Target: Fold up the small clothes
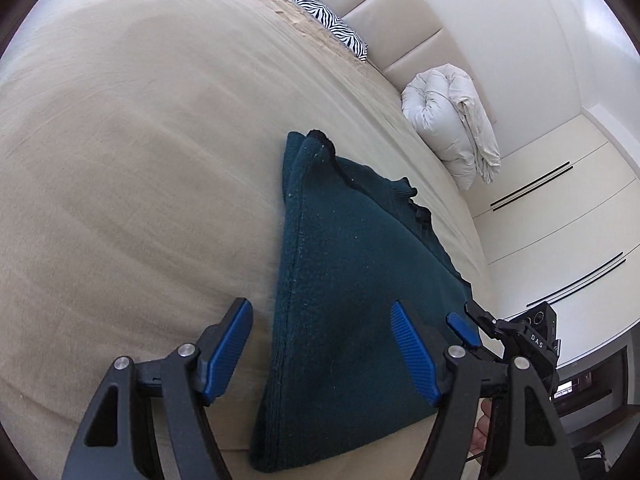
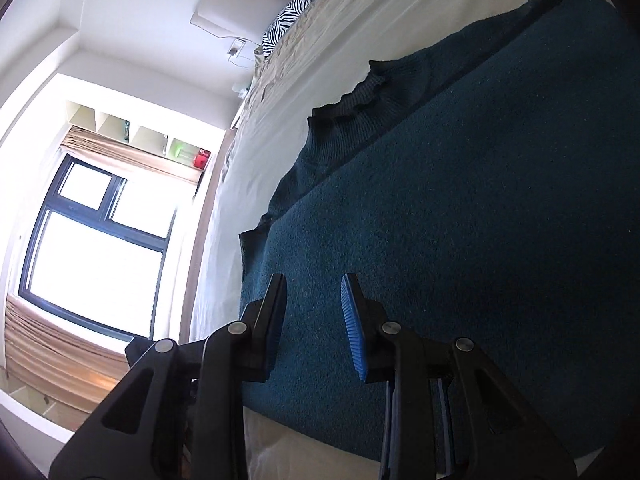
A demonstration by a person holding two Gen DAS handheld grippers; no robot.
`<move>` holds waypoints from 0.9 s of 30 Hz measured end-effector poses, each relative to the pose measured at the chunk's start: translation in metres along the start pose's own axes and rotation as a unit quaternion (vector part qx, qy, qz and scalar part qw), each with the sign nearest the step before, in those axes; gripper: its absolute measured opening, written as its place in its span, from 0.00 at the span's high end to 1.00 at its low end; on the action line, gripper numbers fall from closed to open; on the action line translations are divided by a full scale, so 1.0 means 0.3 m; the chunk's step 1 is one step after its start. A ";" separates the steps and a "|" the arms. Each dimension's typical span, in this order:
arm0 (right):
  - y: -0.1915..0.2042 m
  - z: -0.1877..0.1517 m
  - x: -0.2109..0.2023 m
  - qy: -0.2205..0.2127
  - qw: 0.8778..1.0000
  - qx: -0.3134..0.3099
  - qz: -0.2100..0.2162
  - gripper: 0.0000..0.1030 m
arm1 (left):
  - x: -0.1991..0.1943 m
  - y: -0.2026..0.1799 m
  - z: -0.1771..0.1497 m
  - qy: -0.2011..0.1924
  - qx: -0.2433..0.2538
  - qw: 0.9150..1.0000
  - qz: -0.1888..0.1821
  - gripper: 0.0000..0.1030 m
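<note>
A: Where's the garment?

B: The dark teal sweater (image 1: pixel 352 280) lies folded on the beige bedsheet (image 1: pixel 120 160); its ribbed collar (image 2: pixel 360 92) pokes out at one edge.

A: And the grippers?

B: The left gripper (image 1: pixel 320 352) gapes wide above it, gripping nothing; the right gripper (image 2: pixel 314 328) stands partly open over the knit, holding nothing; a rolled white duvet (image 1: pixel 452 132) sits beyond.

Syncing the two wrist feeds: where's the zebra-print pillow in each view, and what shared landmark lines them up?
Left wrist: zebra-print pillow top centre, at the far edge of the bed against the padded headboard.
Right wrist: same pillow top centre, at the head of the bed, with the window lower left.
Shared landmark: the folded teal sweater lying on the bed ahead of both grippers.
</note>
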State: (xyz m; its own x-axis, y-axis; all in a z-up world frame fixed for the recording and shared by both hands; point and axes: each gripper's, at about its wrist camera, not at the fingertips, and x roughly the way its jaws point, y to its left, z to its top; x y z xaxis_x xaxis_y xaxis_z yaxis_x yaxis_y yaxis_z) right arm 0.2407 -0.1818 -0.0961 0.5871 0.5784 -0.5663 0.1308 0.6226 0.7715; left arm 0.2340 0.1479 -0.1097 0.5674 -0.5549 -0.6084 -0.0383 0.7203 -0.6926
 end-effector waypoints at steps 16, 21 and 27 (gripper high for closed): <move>-0.042 0.021 -0.106 0.015 0.997 0.014 0.071 0.56 | 0.084 -0.005 0.054 0.103 -0.062 0.992 -0.049 0.21; -0.009 0.036 0.013 0.049 0.995 0.021 0.088 0.56 | 0.114 0.036 0.089 0.117 -0.109 0.983 -0.084 0.24; -0.007 0.062 0.099 0.073 0.991 0.041 0.100 0.56 | 0.146 0.009 0.085 0.132 -0.089 0.984 -0.081 0.46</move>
State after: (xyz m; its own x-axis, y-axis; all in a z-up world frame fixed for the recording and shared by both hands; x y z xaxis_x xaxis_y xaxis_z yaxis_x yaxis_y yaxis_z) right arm 0.2729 -0.1759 -0.1092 0.4862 0.7598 -0.4317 0.0915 0.4471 0.8898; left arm 0.2798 0.1362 -0.1283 0.3459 -0.7618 -0.5477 -0.1209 0.5427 -0.8312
